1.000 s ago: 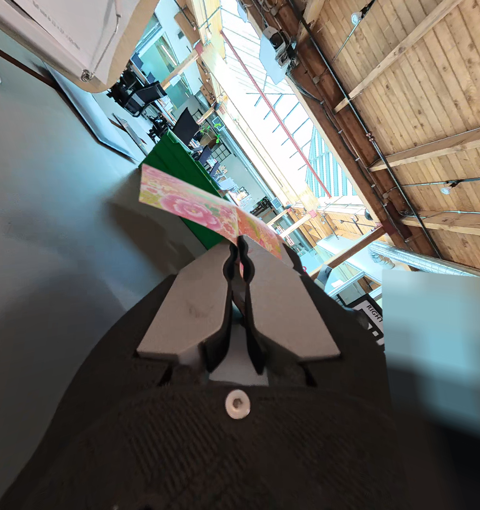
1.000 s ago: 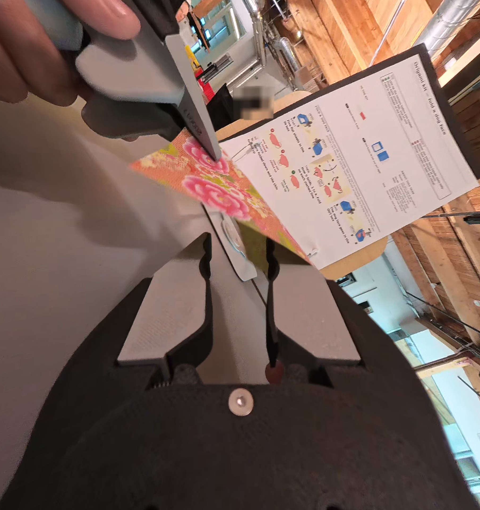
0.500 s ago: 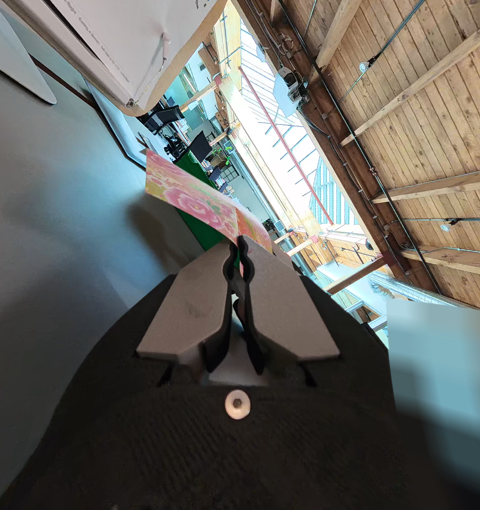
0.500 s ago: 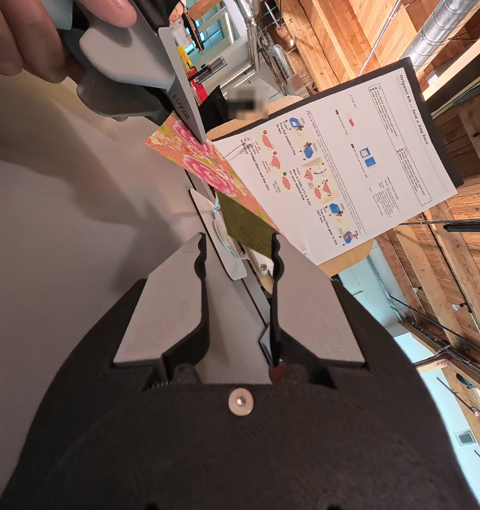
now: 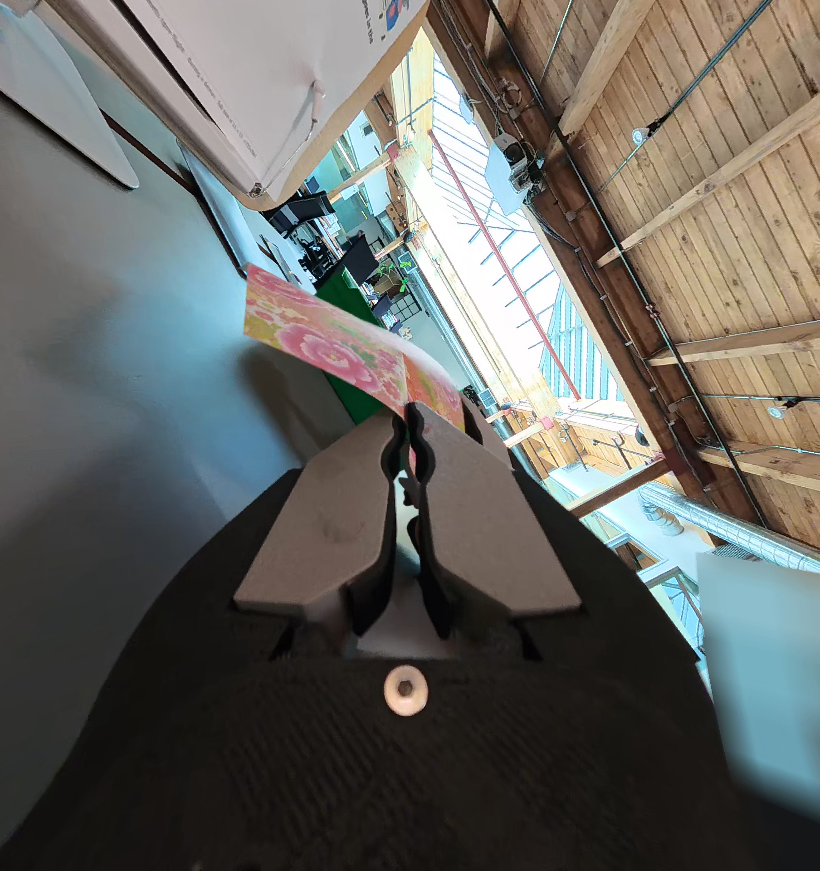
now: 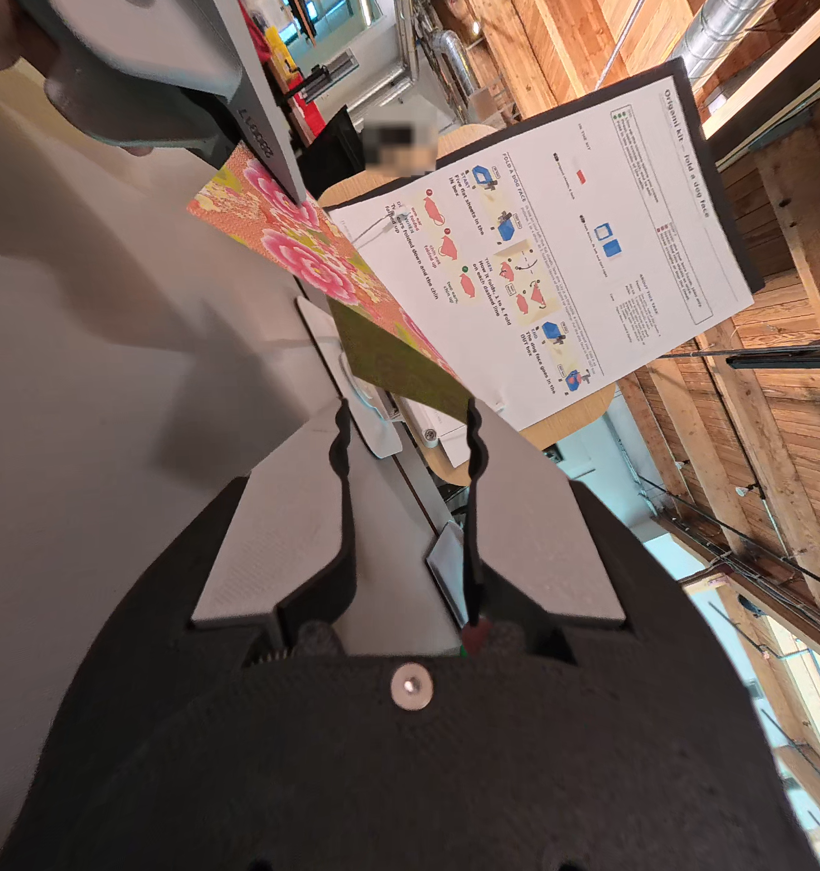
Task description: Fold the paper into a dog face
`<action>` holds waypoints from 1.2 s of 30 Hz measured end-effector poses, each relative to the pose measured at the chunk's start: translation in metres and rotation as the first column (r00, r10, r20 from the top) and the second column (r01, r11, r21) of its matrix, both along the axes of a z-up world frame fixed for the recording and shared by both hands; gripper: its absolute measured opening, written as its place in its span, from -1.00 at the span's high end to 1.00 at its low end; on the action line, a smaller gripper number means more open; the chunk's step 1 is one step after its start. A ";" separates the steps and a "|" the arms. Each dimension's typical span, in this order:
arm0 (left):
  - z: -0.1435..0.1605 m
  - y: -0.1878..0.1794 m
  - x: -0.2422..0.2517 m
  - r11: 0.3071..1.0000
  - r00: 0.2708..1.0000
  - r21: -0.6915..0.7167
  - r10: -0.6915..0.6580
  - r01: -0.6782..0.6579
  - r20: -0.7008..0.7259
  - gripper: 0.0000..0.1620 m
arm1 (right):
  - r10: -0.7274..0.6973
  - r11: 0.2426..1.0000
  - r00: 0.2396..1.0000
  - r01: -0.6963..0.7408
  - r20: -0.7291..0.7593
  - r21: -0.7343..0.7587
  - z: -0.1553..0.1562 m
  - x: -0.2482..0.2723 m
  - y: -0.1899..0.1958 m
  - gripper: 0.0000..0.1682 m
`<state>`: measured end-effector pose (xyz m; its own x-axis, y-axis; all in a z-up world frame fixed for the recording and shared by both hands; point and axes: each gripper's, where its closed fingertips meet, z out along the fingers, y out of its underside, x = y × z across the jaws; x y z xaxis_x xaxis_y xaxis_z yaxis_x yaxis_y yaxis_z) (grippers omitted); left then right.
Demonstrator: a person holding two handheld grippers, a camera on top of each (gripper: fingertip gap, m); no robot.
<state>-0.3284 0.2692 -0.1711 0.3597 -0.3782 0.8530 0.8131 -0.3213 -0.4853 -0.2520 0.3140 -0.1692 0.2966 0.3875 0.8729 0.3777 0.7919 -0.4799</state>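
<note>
Paper (image 5: pixel 332 346) pinched in left gripper (image 5: pixel 410 414), held off the table (image 5: pixel 69 377).
Right gripper (image 6: pixel 405 410) jaws apart; paper's green corner meets one fingertip, contact unclear.

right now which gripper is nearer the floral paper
Left. The left gripper is shut on the floral origami paper at one edge. The right gripper is open, its far finger beside the paper's olive underside; contact unclear.

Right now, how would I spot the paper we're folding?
Start at the grey table, in front of the white instruction sheet on its propped board. The paper hangs in the air there, pinched by the left gripper. Nothing else has pink flowers on orange with a plain green back.
</note>
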 end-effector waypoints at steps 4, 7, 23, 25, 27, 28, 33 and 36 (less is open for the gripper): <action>-0.001 0.000 0.000 1.000 1.000 -0.008 -0.005 0.005 0.006 1.00 | -0.012 1.000 1.000 0.012 0.009 -0.004 -0.002 0.000 0.003 0.40; -0.002 0.001 -0.001 1.000 1.000 -0.012 -0.004 0.004 0.007 1.00 | 0.005 1.000 1.000 -0.005 0.026 -0.005 -0.005 -0.002 0.000 0.39; 0.007 -0.003 0.015 0.999 0.978 0.048 -0.009 0.019 -0.209 0.56 | 0.155 0.891 0.982 -0.187 -0.110 -0.413 0.011 0.012 0.009 1.00; 0.010 -0.004 0.008 0.996 0.942 0.069 0.067 -0.047 -0.329 0.50 | 0.215 0.750 0.957 -0.288 -0.192 -0.595 0.018 0.021 0.018 1.00; 0.014 -0.006 0.007 0.992 0.900 0.100 0.113 -0.078 -0.420 0.48 | 0.258 0.579 0.922 -0.386 -0.288 -0.719 0.028 0.031 0.024 1.00; 0.016 -0.007 0.009 0.990 0.887 0.116 0.124 -0.081 -0.446 0.48 | 0.279 0.483 0.901 -0.432 -0.333 -0.762 0.032 0.035 0.025 1.00; 0.020 -0.011 0.022 0.991 0.911 0.137 0.055 0.001 -0.409 0.40 | 0.355 -0.034 0.799 -0.509 -0.486 -0.860 0.040 0.047 0.016 1.00; 0.014 -0.009 0.026 0.994 0.932 0.097 -0.013 0.051 -0.361 0.41 | 0.372 -0.193 0.826 -0.376 -0.423 -0.906 0.015 0.045 0.012 1.00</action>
